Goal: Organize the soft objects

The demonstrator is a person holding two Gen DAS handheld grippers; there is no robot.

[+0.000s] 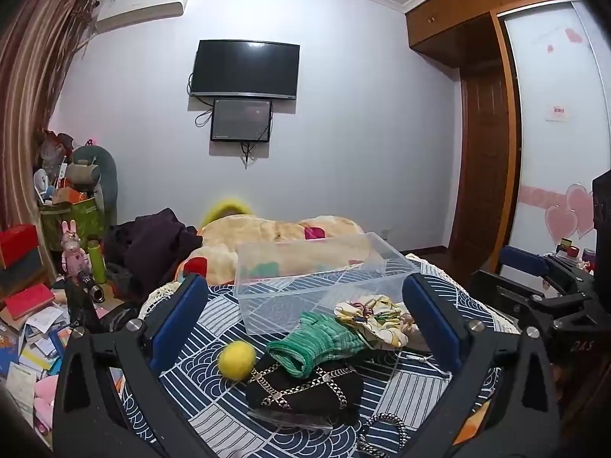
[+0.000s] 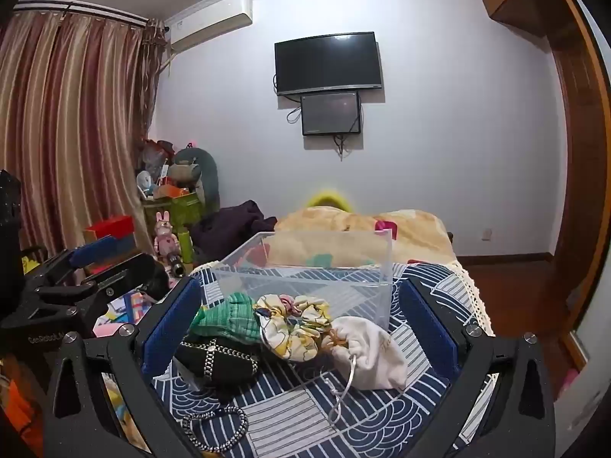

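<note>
Soft objects lie on a blue-and-white patterned cloth (image 1: 214,397) in front of a clear plastic bin (image 1: 305,278). A yellow felt ball (image 1: 236,358), a green knitted piece (image 1: 320,339), a black pouch with chain trim (image 1: 305,389) and a floral drawstring bag (image 1: 374,320) show in the left wrist view. The right wrist view shows the bin (image 2: 313,271), green piece (image 2: 229,316), black pouch (image 2: 217,358), floral bag (image 2: 294,324) and a white drawstring pouch (image 2: 374,351). My left gripper (image 1: 305,328) is open above the pile. My right gripper (image 2: 301,328) is open above it too. Both are empty.
A black-and-white braided cord (image 2: 214,431) lies at the near edge. A beige blanket (image 1: 275,236) and dark clothes (image 1: 152,244) lie behind the bin. Books and toys (image 1: 34,324) clutter the left side. The bed edge drops to a wooden floor (image 2: 519,297) on the right.
</note>
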